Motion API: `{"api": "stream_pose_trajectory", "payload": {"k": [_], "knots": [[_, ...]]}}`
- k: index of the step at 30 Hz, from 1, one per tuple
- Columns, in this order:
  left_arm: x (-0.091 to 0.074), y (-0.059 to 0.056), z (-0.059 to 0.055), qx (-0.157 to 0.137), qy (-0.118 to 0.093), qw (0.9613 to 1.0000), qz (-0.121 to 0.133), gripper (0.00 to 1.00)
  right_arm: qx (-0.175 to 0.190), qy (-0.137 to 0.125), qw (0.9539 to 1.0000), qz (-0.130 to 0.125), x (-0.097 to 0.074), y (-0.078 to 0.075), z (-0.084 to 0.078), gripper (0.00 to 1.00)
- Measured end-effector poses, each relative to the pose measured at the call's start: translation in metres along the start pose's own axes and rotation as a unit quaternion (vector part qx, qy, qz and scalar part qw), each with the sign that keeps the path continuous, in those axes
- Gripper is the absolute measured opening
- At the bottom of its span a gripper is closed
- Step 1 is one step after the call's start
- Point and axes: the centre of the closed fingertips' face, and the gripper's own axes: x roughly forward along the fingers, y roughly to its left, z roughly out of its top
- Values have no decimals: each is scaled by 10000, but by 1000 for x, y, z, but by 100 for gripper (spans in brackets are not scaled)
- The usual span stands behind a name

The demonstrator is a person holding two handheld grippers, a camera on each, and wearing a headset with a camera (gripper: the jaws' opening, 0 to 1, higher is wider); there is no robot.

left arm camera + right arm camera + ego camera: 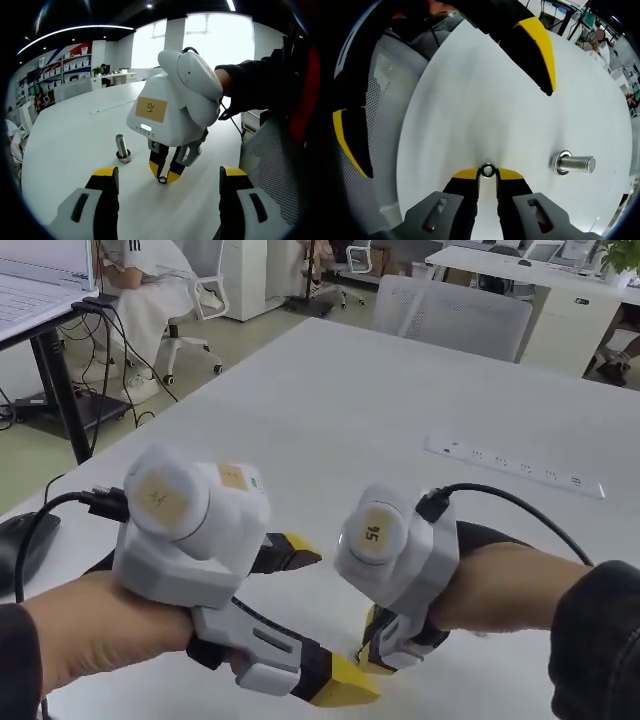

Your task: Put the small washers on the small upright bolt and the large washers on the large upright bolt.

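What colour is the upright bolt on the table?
Silver, bare shiny metal. The bolt shows best in the right gripper view.

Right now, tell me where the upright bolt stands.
In the left gripper view the bolt stands on the white table, just left of the right gripper, which pinches a washer.

White table (400, 400), upright bolt (121, 147), white power strip (515, 468)
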Motion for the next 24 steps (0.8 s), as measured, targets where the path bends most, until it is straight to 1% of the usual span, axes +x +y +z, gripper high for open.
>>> {"api": "stream_pose_trajectory", "payload": {"k": [12,24], "knots": [[1,-1,0,2,10,10000,-27,82,184,113,9998,-6,-6,2,-21,14],[2,-3,0,10,29,10000,-58,82,499,200,9985,-72,-16,2,-54,14]]}}
